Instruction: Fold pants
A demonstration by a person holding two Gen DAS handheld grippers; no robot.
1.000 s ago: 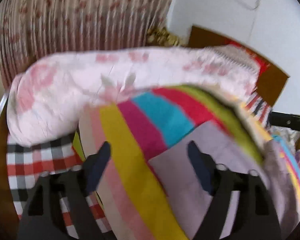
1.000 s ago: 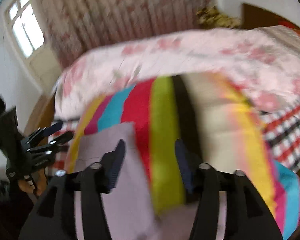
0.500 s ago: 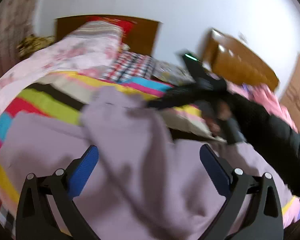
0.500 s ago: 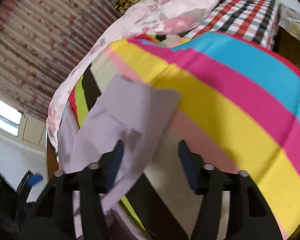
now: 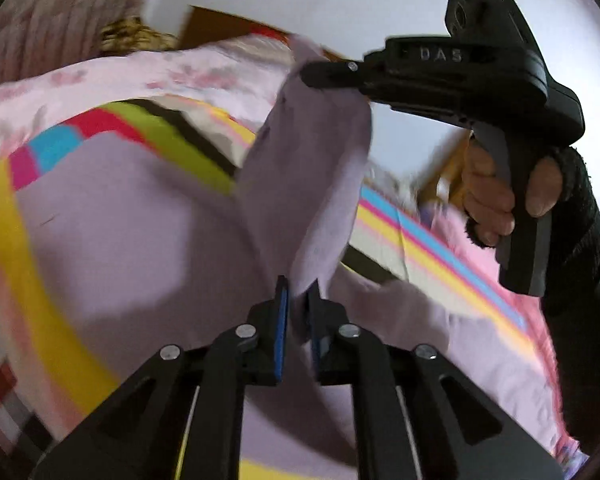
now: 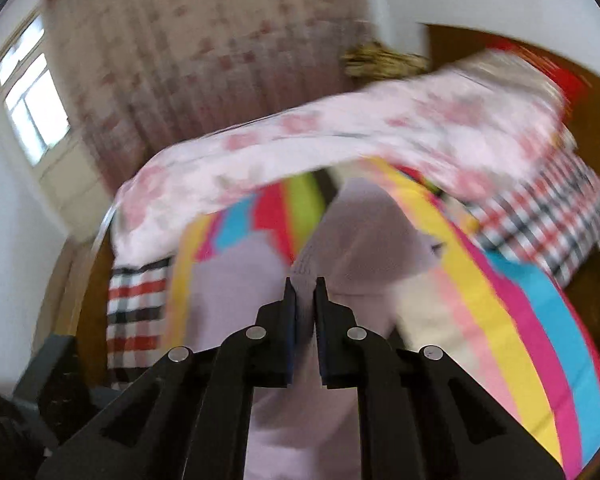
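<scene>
Now, left claw (image 5: pixel 298 300): pointing forward and somewhat downward over the bed; its blue-padded jaws have just been closing and now pinch a fold of the lilac pants (image 5: pixel 308 184) between them.
Right claw (image 6: pixel 305 294): angled down toward the bed; its jaws have just been closing too, and stand nearly together with a ribbed edge of the pants (image 6: pixel 356 248) caught between the tips.
Right hand (image 5: pixel 500 196): seen only from the left wrist view, at the right and higher than the left claw, fingers wrapped round the grey pistol grip, a dark sleeve (image 5: pixel 580 264) behind it.
Pants: one strip hangs lifted between the two claws, from the right claw's tips (image 5: pixel 312 74) at the top down to the left claw; the rest lies spread on the striped sheet (image 5: pixel 32 264).
Bed: striped sheet in yellow, pink, blue, red and green bands; a pink floral quilt (image 6: pixel 340 144) is heaped along the far side, with a checked cloth (image 6: pixel 540 216) at the right.
Left wrist view only: the right device's black body with a green light, and the white wall behind it.
Right wrist view only: a window (image 6: pixel 32 108) at far left and a patterned curtain (image 6: pixel 204 52) behind the bed; both are blurred.
</scene>
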